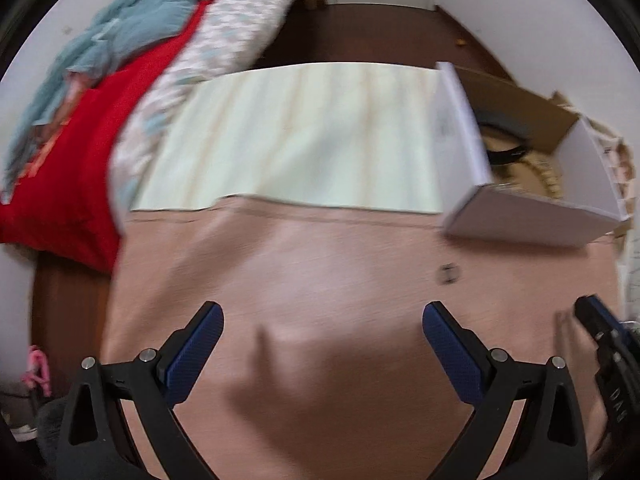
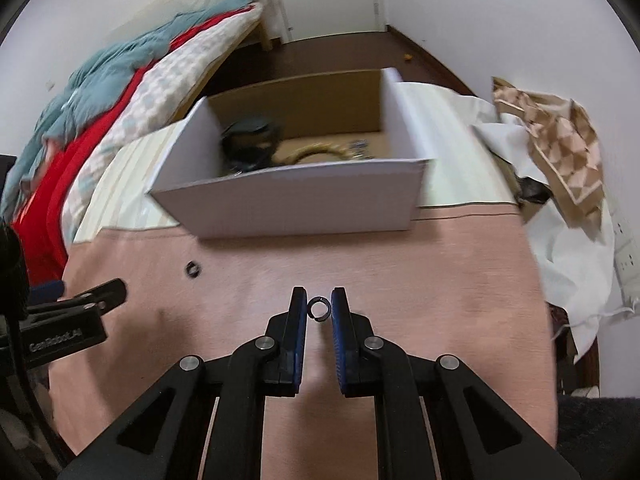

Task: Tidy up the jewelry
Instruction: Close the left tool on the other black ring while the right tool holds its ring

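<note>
In the right wrist view my right gripper [image 2: 319,309] is shut on a small dark ring [image 2: 319,308], held between the blue pads just above the pink tabletop. A second small dark ring [image 2: 192,270] lies on the pink surface to the left; it also shows in the left wrist view [image 1: 449,273]. A white cardboard box [image 2: 292,196] stands beyond, holding a black object [image 2: 250,142] and a beaded necklace [image 2: 316,151]. My left gripper [image 1: 322,320] is open and empty over the pink surface, and it shows at the left edge of the right wrist view [image 2: 92,296].
A pale striped mat [image 1: 304,136] covers the table's far part. A bed with red, teal and patterned bedding [image 1: 120,80] lies left. White cloth and a brown patterned bag [image 2: 560,148] lie at the right. The box [image 1: 520,216] sits at the right in the left wrist view.
</note>
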